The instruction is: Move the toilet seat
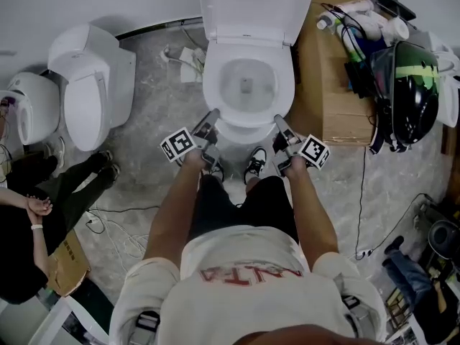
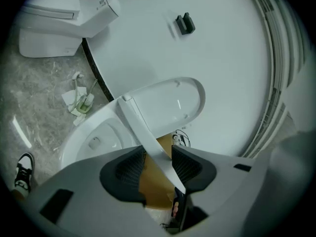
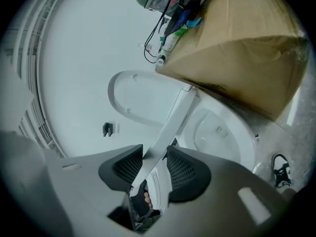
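The toilet seat (image 2: 147, 135) is standing edge-on, tilted up off the bowl (image 2: 91, 142), between the slack, unclamped jaws of the left gripper (image 2: 158, 156) and the right gripper (image 3: 154, 156). Before it is moved further, both grippers should be closing evenly on its rim. They should then be travelling together about the hinge, to avoid twisting it.

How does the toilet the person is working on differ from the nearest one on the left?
The worked toilet has its lid up, bowl exposed; the left toilet has its lid shut. The left gripper and right gripper have the worked toilet's seat between their jaws; nothing touches the left toilet. Both are white.
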Demonstrator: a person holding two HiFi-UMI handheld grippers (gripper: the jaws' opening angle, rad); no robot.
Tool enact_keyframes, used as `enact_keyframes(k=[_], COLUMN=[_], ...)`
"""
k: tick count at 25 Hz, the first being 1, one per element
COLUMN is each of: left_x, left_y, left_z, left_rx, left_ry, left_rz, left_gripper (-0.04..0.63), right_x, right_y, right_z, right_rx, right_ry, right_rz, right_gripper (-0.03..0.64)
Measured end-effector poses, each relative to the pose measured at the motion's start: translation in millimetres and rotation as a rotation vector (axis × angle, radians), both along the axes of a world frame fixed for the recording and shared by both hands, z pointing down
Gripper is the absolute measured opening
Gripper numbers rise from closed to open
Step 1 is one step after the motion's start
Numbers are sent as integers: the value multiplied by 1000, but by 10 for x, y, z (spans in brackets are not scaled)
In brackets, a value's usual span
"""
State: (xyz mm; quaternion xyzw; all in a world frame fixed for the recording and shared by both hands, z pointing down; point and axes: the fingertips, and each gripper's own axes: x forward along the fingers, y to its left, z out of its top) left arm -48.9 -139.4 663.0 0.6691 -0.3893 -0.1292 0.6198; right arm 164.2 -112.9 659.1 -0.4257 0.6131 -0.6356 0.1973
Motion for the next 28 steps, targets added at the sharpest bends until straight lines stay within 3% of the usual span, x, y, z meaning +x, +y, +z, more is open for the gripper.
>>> enact_keyframes(k=[3,8,16,28], left_x=[15,90,124,107], left_y=[-62,-129,-258,-710], left_z=[-123,-296,-388,-803], left_rx=[17,-2,-49,47], left_ry=[5,-99,-160,-69], left_rz=[-32,-14,-13,-2], left_gripper=[167,167,167,178], right_x=[25,40,50,89], right_y=[-95,-194,-309,-767], right_z=[-104,-226,-286,-702], right_rx=[6,7,-21,34], right_ry=[-8,-34,-41,-41], right_rz=[-4,-23,-84,23], right_gripper=[149,146,149,155])
